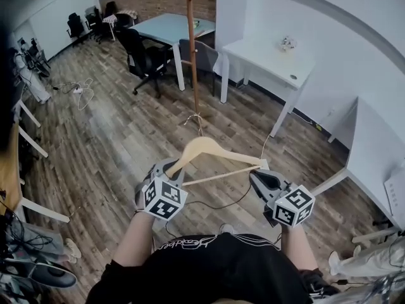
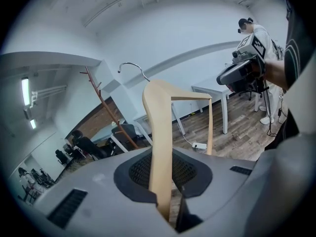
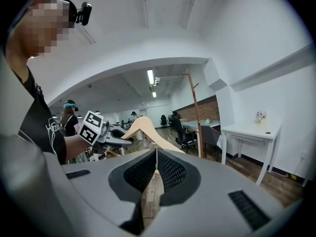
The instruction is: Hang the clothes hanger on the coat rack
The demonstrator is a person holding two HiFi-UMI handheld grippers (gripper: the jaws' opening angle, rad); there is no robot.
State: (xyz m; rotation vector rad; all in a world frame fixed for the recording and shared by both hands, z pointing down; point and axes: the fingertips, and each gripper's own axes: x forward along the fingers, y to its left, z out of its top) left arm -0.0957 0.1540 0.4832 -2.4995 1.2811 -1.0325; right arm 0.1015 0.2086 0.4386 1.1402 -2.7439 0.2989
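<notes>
A light wooden clothes hanger [image 1: 209, 152] with a metal hook [image 1: 193, 120] hangs level between my two grippers over the wood floor. My left gripper [image 1: 172, 170] is shut on its left arm, and in the left gripper view that arm [image 2: 159, 132] rises from between the jaws with the hook [image 2: 132, 67] above. My right gripper [image 1: 258, 170] is shut on the hanger's right end, where arm and bar meet. In the right gripper view the hanger [image 3: 144, 127] runs off toward the left gripper [image 3: 106, 138]. The reddish-brown coat rack [image 1: 192, 49] stands ahead, its base just beyond the hook.
White desks [image 1: 272, 59] line the right wall. A pale table [image 1: 166, 27] with black office chairs [image 1: 142, 56] stands behind the rack. Cables [image 1: 221, 204] lie on the floor by my feet. Another person [image 2: 256, 36] stands in the room.
</notes>
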